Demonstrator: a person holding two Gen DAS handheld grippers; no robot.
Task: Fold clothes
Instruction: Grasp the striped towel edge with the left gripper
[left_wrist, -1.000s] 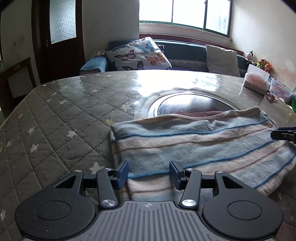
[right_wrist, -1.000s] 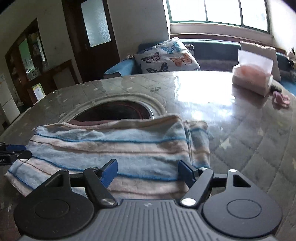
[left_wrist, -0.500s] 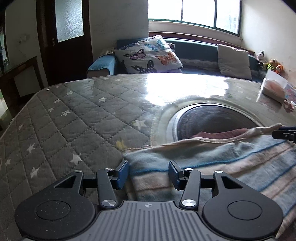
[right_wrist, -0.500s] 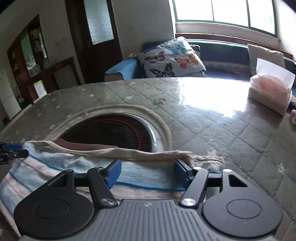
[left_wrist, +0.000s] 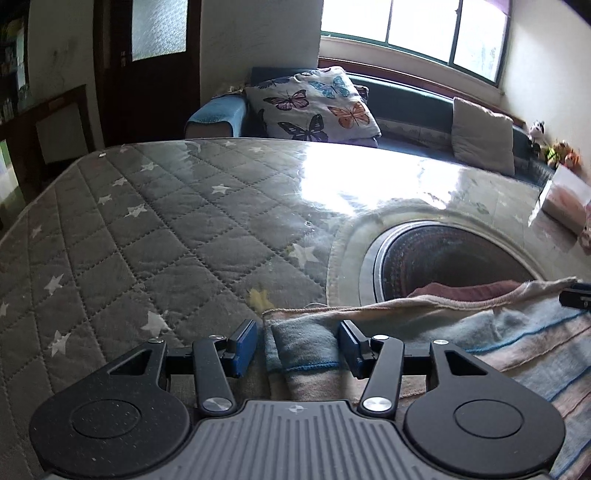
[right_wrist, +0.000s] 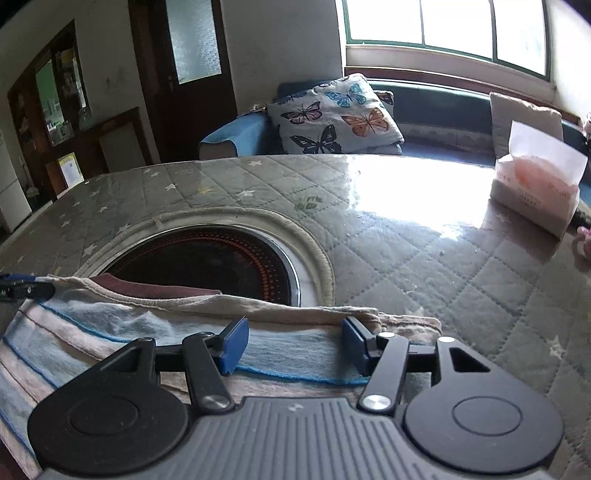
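I saw the striped garment (left_wrist: 424, 332) — pale blue, pink and cream bands, folded, hem up — lying at the near edge of the quilted table (left_wrist: 155, 229), partly over the round inset (right_wrist: 207, 258). Left gripper (left_wrist: 297, 345) and right gripper (right_wrist: 292, 345) were both spread wide over the cloth w/ nothing pinched. Its near part was hidden by the gripper bodies — contact w/ the pads unclear.

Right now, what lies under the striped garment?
Under the striped garment a maroon layer peeks out, beside the round cooktop in the quilted table cover; the rest underneath is covered.
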